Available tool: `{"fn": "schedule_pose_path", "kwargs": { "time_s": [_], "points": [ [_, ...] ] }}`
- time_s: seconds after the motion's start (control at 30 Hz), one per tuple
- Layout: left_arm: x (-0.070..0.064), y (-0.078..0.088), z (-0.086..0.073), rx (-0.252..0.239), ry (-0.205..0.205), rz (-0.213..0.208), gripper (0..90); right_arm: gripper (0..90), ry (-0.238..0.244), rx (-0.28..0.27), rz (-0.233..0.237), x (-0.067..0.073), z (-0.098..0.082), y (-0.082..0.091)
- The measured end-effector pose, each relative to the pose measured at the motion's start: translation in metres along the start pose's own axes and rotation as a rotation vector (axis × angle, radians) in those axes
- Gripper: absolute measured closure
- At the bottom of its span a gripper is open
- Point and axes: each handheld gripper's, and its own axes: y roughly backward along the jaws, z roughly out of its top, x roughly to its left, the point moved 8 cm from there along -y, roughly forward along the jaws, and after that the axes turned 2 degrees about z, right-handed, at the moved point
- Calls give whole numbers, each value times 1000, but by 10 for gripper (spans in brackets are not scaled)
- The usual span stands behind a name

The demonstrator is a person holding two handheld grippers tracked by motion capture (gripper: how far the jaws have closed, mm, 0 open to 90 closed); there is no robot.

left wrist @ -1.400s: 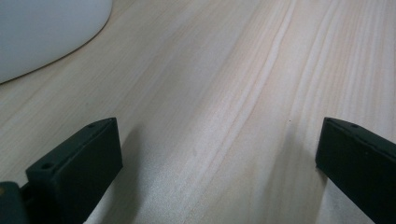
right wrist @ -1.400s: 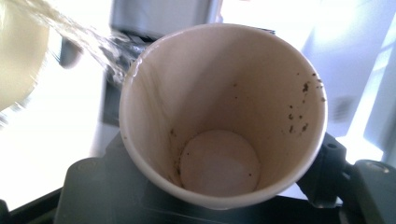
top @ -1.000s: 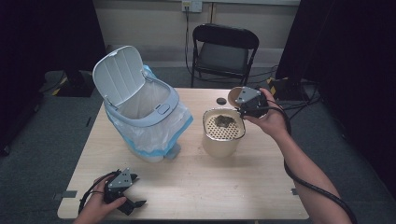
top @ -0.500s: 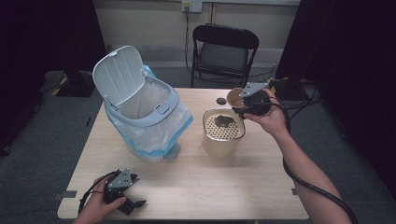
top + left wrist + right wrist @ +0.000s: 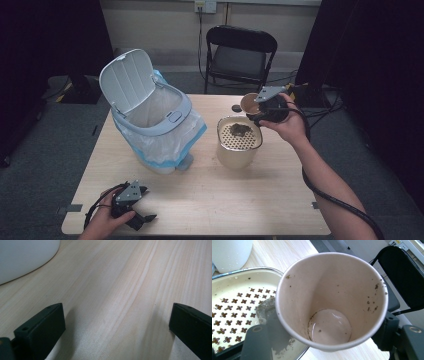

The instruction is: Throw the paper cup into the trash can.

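right gripper (image 5: 256,111) clamped on a paper cup (image 5: 332,302), held tilted just past the far right rim of the strainer pot (image 5: 239,145) on the worktop (image 5: 210,200). Cup looks nearly drained: thin film of liquid and tea specks inside, wet clump (image 5: 240,131) sits on the perforated insert. To finish the pour well: hold the tilt over the holes, mouth inside the rim so drips don't hit the wood, don't squeeze harder or the thin wall buckles. Bin (image 5: 155,125) with lid up is left of the pot, likely next stop. left gripper (image 5: 131,206) released, jaws wide, resting near left on the worktop
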Motion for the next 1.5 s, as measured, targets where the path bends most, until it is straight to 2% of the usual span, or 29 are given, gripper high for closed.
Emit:
{"fn": "schedule_pose_path", "kwargs": {
  "time_s": [0.93,1.1,1.5],
  "points": [
    [0,0,0,1,-4,0,0,295,-44,-33,32,-3,25,12],
    [0,0,0,-1,-3,-1,0,295,-57,-39,54,-2,32,13],
    [0,0,0,-1,-3,-2,0,294,-41,-34,82,3,46,16]
  ]
}}
